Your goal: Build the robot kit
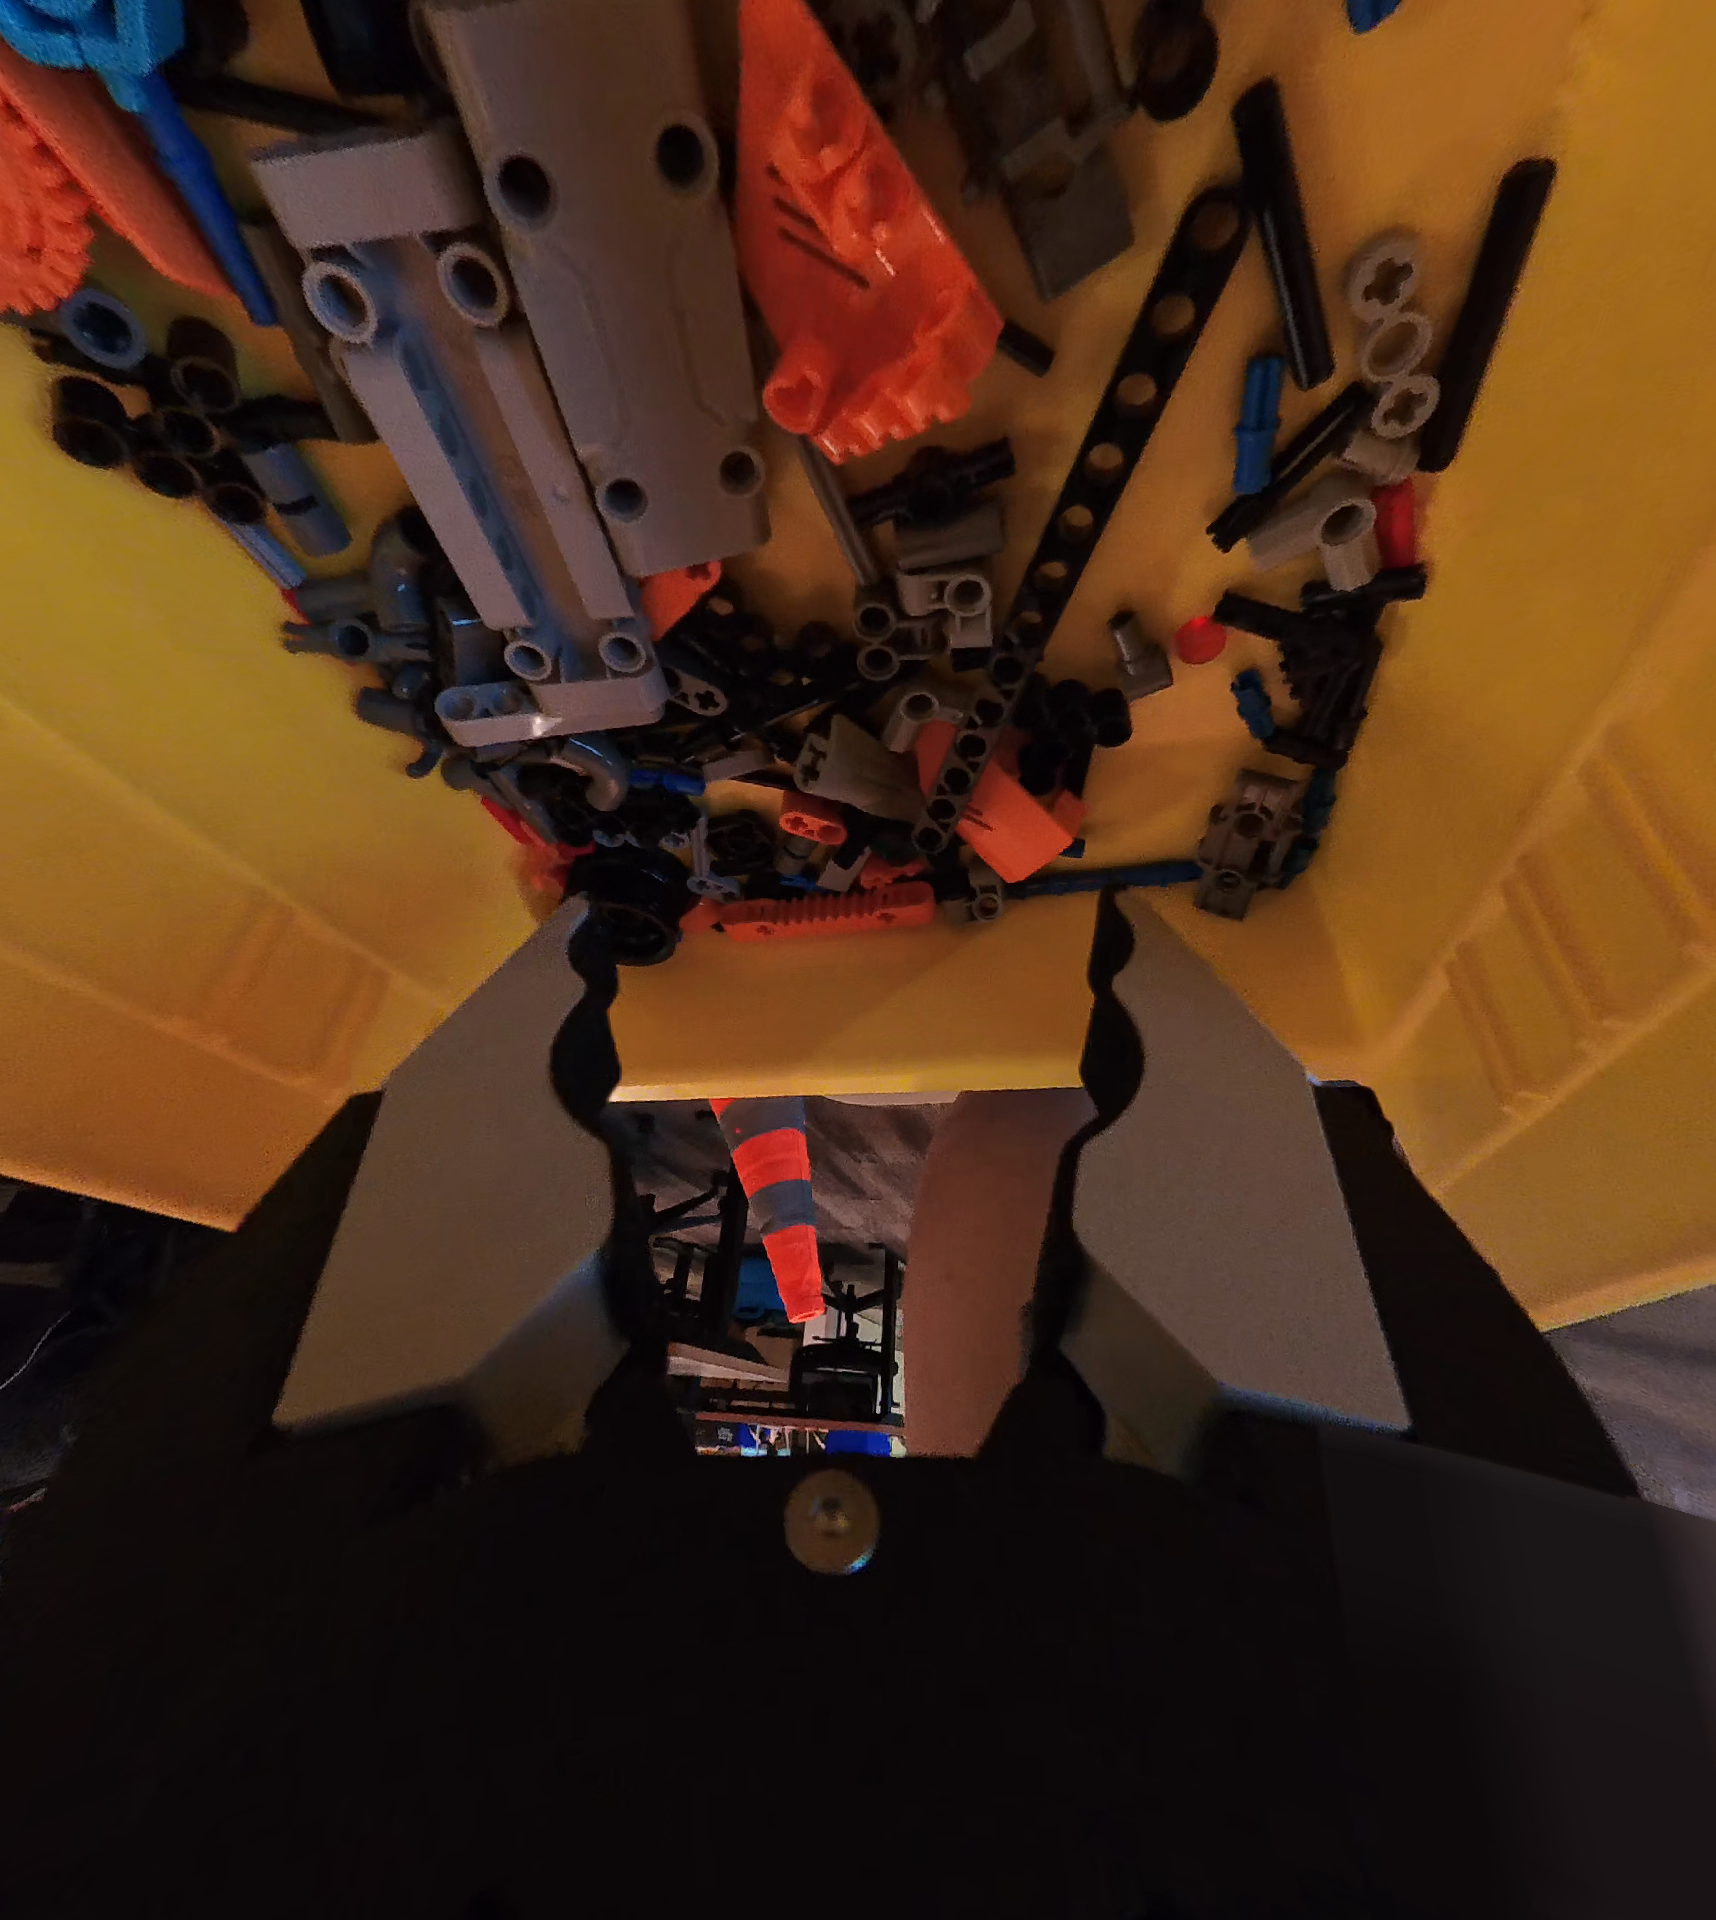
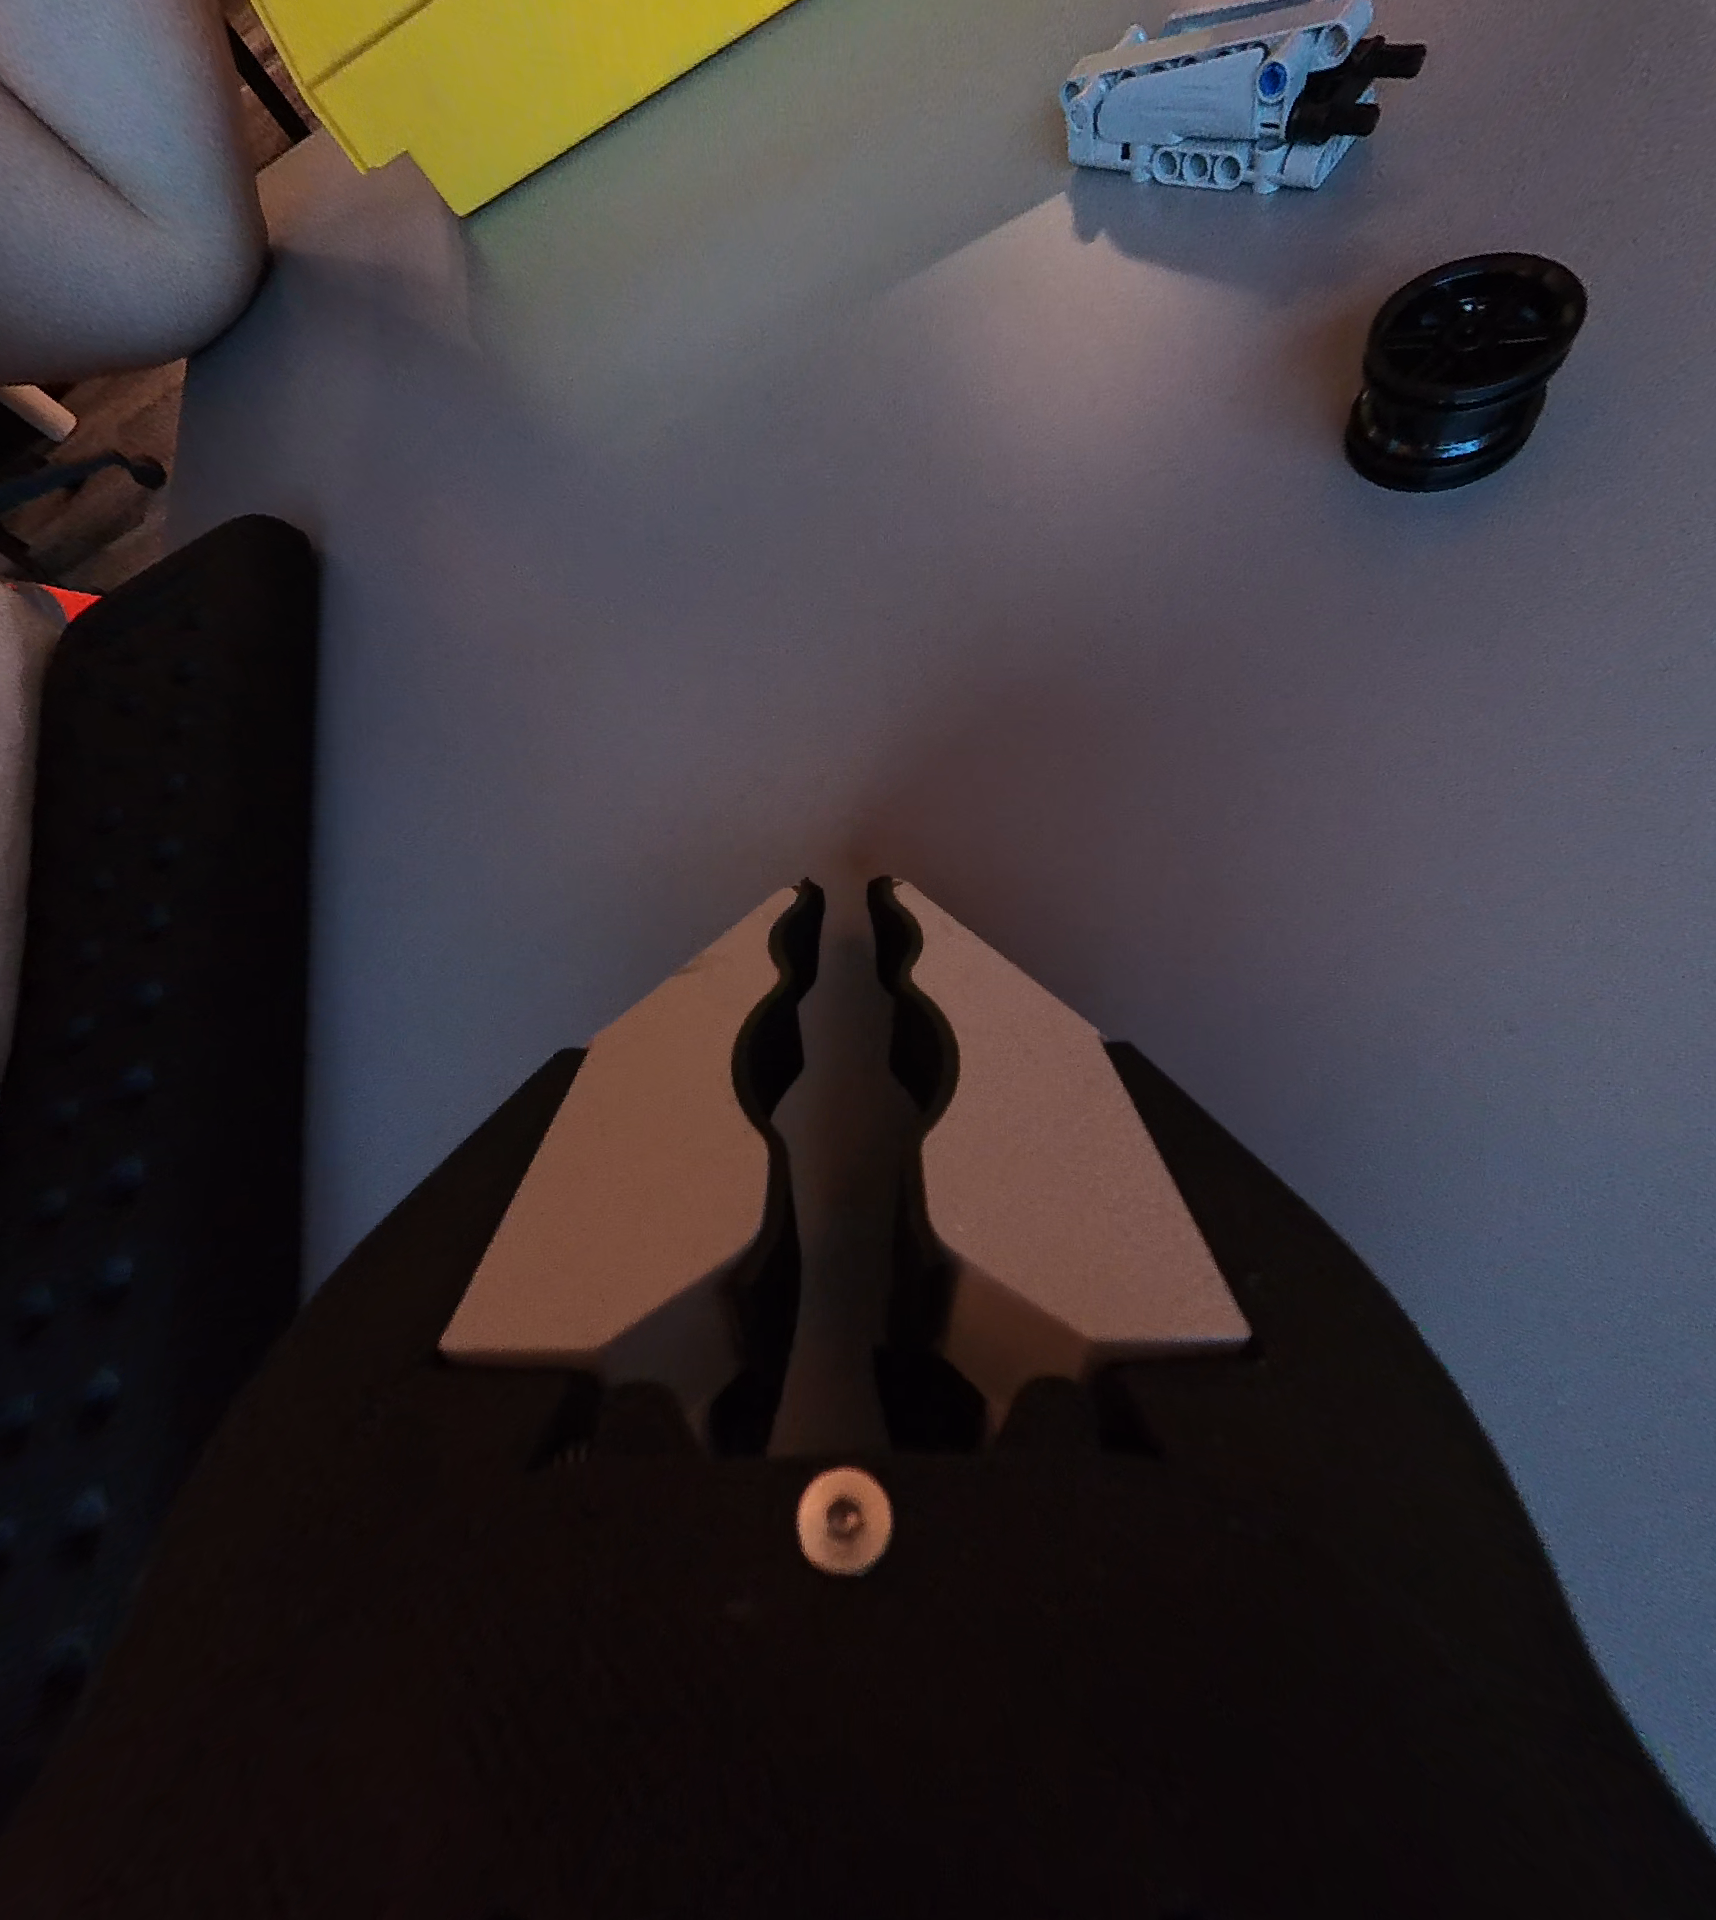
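Left gripper (image 1: 849,914): fingers spread wide, nothing between them, tips over the near wall of a yellow plastic bin (image 1: 106,831). The bin holds a loose heap of construction-toy parts. Nearest the left fingertip lies a black wheel hub (image 1: 630,914); just beside it, between the two tips, an orange toothed rack piece (image 1: 828,914). Farther into the bin from the hub: a long grey panel piece (image 1: 615,312), an orange panel (image 1: 854,270), a long black beam with holes (image 1: 1093,499).

Right gripper (image 2: 846,883): fingers narrow, a thin gap between the tips, holding nothing, low over the bare grey counter (image 2: 729,571). Well beyond it, to the right, a black wheel rim (image 2: 1467,369) rests on the counter; past the rim, a grey assembled piece with black pins (image 2: 1228,99). A corner of the yellow bin (image 2: 501,83) shows far left of the rim.
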